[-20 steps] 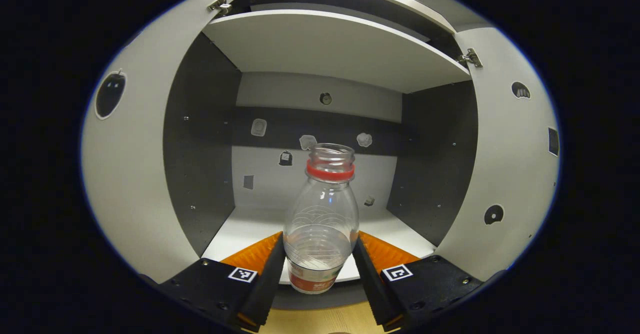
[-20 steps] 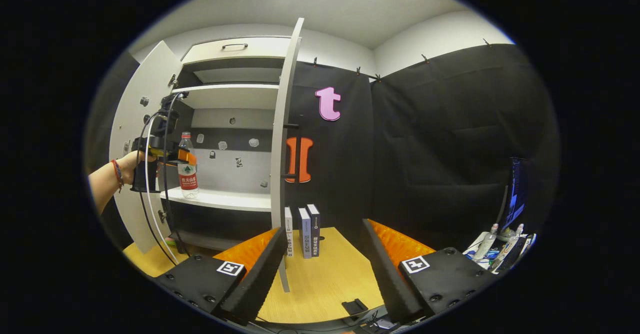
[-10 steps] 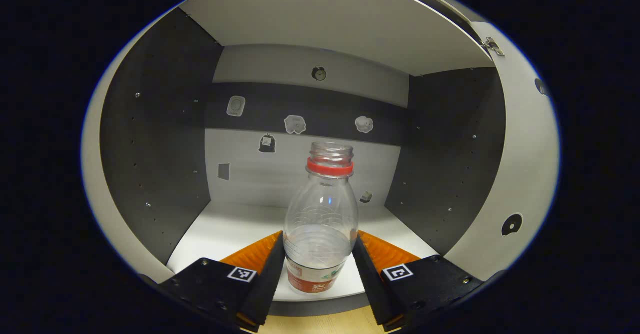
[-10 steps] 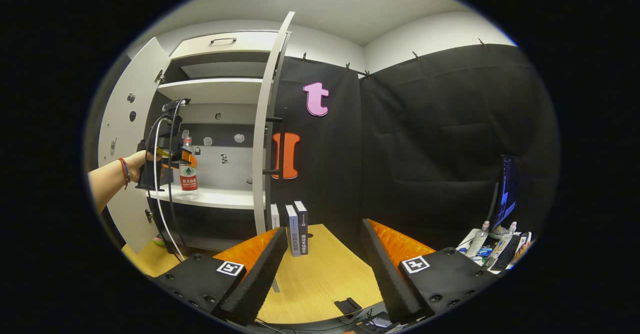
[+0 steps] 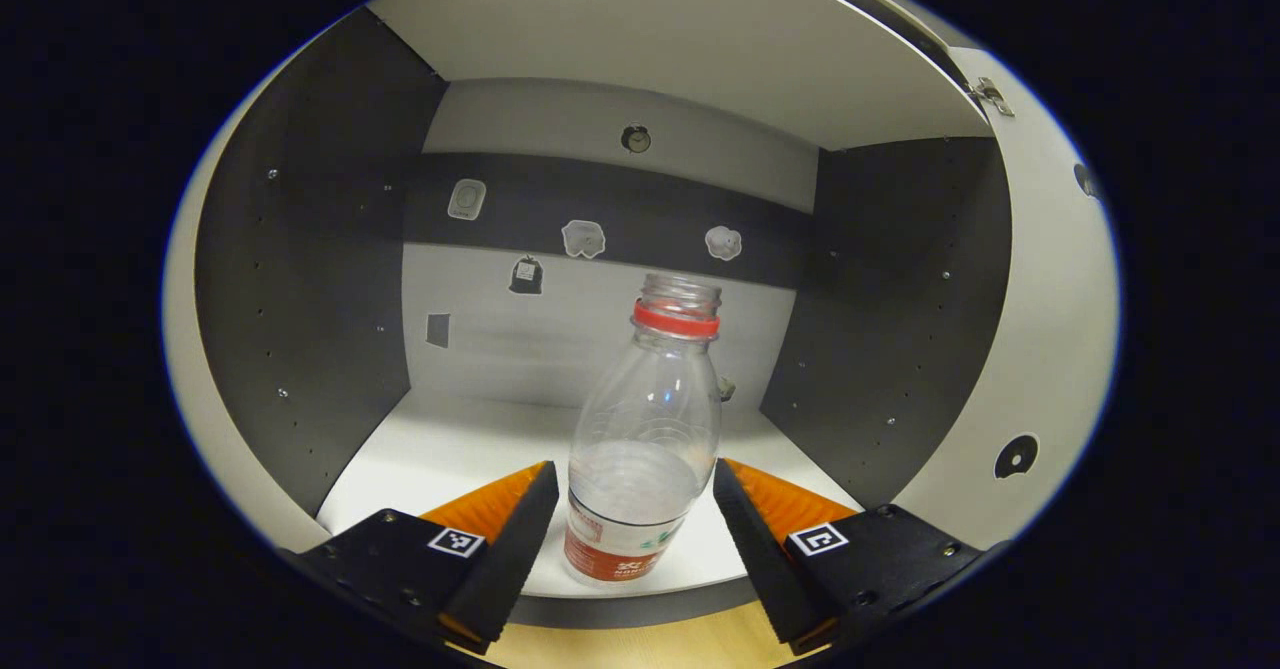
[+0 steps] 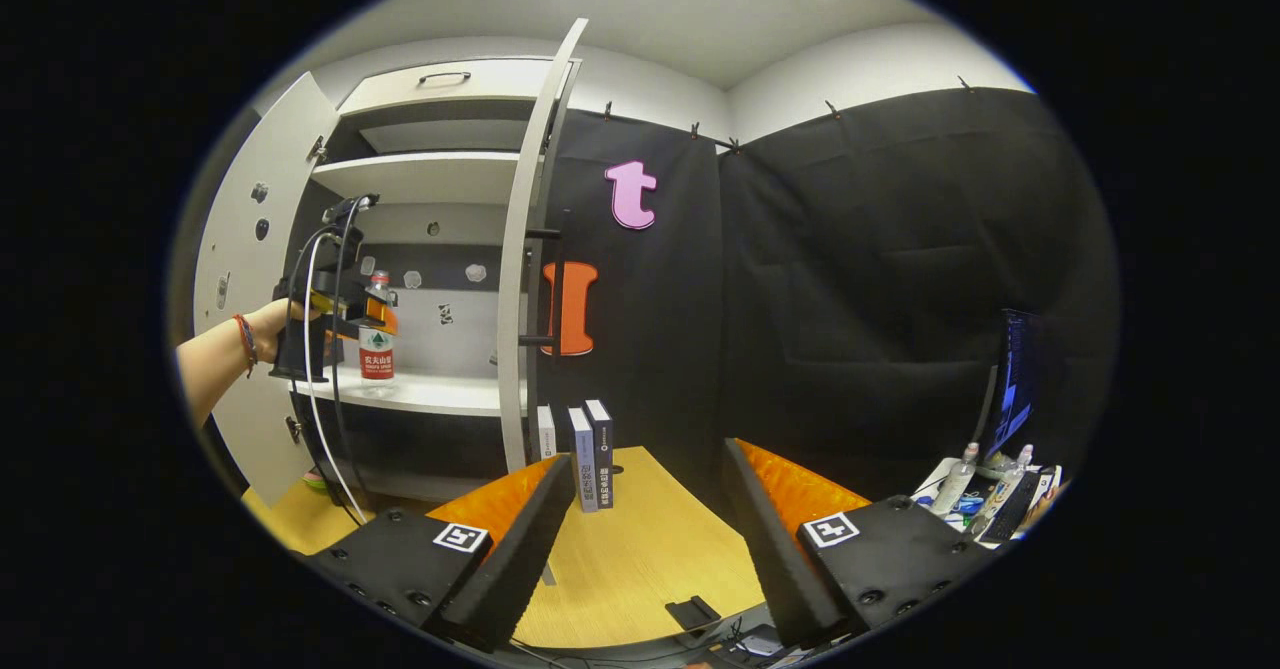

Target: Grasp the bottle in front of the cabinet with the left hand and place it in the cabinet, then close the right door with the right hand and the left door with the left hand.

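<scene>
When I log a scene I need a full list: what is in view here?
bottle: 1, clear with red neck ring and label, on the cabinet shelf
cabinet: 1, white with dark inner walls, at the table's far end
doors: 2, white, both open
stickers: several, pale, on the cabinet's back wall
books: 3, dark and white, upright on the table by the right door
table: 1, light wood, below the cabinet
monitor: 1, dark, far right
hand: 1, holds the left gripper
left gripper: 1, open, fingers either side of the bottle
right gripper: 1, open, empty, over the table
</scene>
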Demonstrator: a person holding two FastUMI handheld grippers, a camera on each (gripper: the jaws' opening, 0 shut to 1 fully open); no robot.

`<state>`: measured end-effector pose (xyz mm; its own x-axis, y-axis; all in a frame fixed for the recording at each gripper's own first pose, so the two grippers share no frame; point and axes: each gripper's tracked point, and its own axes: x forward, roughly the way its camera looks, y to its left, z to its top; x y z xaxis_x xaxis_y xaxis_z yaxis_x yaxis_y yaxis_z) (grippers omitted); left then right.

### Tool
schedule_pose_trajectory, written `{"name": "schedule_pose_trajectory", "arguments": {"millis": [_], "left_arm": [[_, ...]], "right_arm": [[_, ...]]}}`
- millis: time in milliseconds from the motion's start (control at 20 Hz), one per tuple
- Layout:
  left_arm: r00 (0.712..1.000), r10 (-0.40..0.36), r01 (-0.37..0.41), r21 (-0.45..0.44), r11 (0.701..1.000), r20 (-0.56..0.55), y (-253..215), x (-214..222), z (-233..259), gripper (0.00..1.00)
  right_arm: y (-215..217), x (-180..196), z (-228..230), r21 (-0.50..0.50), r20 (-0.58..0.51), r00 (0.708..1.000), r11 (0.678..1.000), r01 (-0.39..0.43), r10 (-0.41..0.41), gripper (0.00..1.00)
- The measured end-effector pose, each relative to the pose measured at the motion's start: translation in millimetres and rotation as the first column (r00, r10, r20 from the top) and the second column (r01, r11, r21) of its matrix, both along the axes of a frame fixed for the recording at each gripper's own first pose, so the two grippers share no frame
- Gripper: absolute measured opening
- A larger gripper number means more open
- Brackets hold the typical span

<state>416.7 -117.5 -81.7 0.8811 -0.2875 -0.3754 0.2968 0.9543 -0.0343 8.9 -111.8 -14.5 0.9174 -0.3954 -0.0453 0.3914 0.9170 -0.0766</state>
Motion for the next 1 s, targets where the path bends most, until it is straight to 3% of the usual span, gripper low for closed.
{"name": "schedule_pose_trajectory", "arguments": {"millis": [400, 750, 800, 1000], "left_arm": [[0.995, 0.025, -0.024, -0.008, 1.000, 0.100, 25, -48, 43, 0.95], [0.977, 0.072, -0.067, -0.031, 0.997, 0.203, 71, -151, 89, 0.95], [0.974, 0.079, -0.074, -0.032, 0.997, 0.215, 78, -166, 93, 0.95], [0.961, 0.146, -0.148, -0.011, 0.989, 0.235, 122, -219, 98, 0.95]], "right_arm": [[10, 5, 0, 0.001, 0.001, 0.999, 0.999, -0.041, 0.041, 0.94], [11, 22, 5, 0.001, 0.003, 0.996, 0.996, -0.086, 0.086, 0.94], [10, 25, 8, -0.005, 0.008, 0.996, 0.996, -0.090, 0.090, 0.98], [8, 42, 13, -0.025, 0.006, 0.993, 0.993, -0.118, 0.118, 0.94]]}}
